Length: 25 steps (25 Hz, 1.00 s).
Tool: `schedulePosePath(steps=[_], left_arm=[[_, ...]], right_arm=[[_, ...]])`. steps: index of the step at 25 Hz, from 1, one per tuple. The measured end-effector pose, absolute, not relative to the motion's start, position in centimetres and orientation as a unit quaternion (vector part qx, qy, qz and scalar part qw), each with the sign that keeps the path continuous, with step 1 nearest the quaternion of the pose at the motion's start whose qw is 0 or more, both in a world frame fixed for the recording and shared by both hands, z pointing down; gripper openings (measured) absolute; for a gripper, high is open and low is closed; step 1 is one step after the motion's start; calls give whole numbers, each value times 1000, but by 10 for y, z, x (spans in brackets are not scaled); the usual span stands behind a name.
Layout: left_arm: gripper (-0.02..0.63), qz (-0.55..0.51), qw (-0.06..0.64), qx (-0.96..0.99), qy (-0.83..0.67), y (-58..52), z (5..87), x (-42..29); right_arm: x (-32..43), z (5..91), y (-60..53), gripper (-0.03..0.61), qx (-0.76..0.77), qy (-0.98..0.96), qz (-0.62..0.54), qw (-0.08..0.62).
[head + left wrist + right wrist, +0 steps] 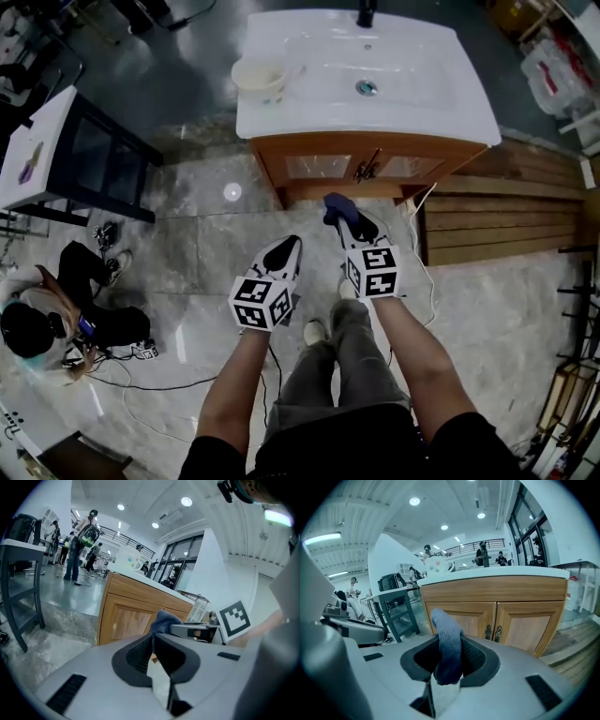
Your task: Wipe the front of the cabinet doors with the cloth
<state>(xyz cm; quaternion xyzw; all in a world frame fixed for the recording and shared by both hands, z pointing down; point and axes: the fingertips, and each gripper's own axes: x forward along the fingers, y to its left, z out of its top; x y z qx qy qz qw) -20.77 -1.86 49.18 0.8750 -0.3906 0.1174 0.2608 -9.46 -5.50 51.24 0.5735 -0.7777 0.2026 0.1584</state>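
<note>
The left gripper [153, 644] is hanging idle beside the right one, its jaws pressed together on nothing. The right gripper [449, 641] is clamping the lower part of the blue cloth [446, 630]. The cloth is being held short of the cabinet doors [525, 625], not touching them, in front of the left door near the centre seam. Its long axis is running along the jaws, with the free end pointing toward the doors and curling slightly left. Only a narrow bunch is sticking out, so pressing flat is probably risking the hard jaw tips scraping the wood. Dragging across the seam is also risking a snag on the handles [493, 633], which could tug the cloth loose.
</note>
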Motion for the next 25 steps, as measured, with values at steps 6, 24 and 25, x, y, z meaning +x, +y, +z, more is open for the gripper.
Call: schedulePosePath(steps=[6, 24, 25], left_arm=[[22, 96, 252, 881, -389, -29, 478, -183], [21, 83, 242, 881, -399, -94, 472, -68], [21, 85, 245, 880, -398, -97, 474, -62]], right_arm=[[-82, 499, -52, 110, 580, -777, 191, 155], [11, 510, -105, 110, 567, -785, 212, 136], [18, 514, -109, 110, 567, -784, 215, 137]])
